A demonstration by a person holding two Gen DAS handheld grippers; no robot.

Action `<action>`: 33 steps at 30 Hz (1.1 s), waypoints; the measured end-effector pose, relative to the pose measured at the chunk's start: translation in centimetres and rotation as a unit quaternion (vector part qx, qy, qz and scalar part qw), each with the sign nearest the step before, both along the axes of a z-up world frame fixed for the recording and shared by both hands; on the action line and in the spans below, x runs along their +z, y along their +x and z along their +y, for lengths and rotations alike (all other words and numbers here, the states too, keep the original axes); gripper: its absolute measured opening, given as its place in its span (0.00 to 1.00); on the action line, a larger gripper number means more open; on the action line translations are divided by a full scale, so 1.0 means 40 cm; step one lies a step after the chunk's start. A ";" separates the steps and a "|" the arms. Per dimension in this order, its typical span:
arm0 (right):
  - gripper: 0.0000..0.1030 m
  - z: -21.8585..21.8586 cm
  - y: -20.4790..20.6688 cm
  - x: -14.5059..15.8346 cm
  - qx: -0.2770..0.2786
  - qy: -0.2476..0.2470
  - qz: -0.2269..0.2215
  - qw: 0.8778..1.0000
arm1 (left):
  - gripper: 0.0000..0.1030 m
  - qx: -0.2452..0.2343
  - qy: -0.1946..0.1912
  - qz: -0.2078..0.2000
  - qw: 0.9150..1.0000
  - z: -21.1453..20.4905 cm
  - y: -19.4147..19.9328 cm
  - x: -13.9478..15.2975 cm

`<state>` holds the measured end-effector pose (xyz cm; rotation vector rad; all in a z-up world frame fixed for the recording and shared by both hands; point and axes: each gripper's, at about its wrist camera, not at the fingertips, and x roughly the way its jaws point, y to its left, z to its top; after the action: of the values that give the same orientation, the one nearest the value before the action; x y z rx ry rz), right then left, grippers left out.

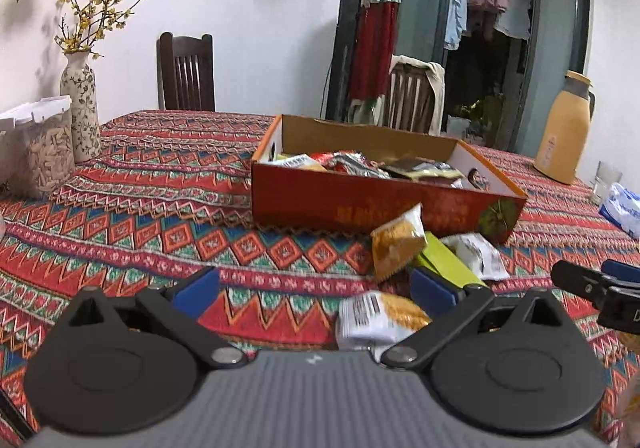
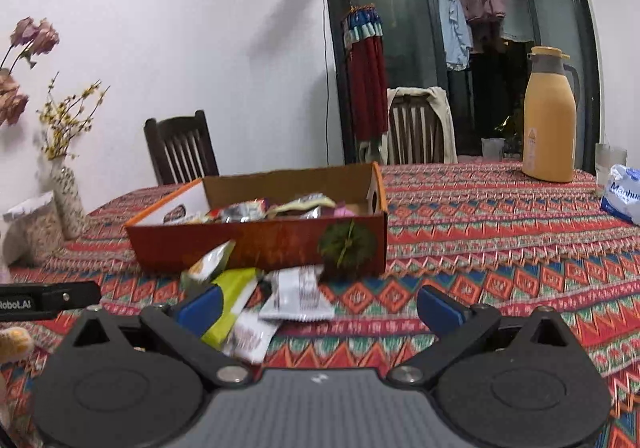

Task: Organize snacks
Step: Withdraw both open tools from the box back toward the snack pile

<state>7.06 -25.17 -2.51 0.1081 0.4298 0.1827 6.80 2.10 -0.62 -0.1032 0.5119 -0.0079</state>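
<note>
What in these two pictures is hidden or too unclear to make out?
- Snacks deep in the cardboard box: both views, its near wall hides all but the top layer.
- White and yellow packet: left wrist view, print blurred, lower edge behind the left gripper.
- Green packet: right wrist view, partly behind a finger of the right gripper.
- Blue and white pack: cut off by the right edge.

Reds and zigzags across the table

The tablecloth (image 1: pixel 160 216) carries red, teal and orange zigzag bands; the far box (image 1: pixel 360 208) is orange-red outside, brown inside; near packets: lime-green (image 2: pixel 232 304), white (image 2: pixel 298 294), yellow-and-white (image 1: pixel 396 244).
</note>
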 end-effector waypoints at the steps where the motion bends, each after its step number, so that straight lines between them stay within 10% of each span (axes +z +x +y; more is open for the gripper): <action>1: 1.00 0.001 -0.005 -0.005 0.002 0.000 0.004 1.000 | 1.00 -0.001 0.002 0.000 1.000 -0.002 -0.007 -0.002; 33: 1.00 0.033 -0.053 -0.046 -0.002 -0.011 0.053 0.999 | 1.00 -0.001 -0.007 0.012 1.000 0.045 -0.070 -0.024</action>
<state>4.93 -23.84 -4.35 0.0971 0.5367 0.1692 3.99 3.90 -1.59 -0.1169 0.5363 -0.0131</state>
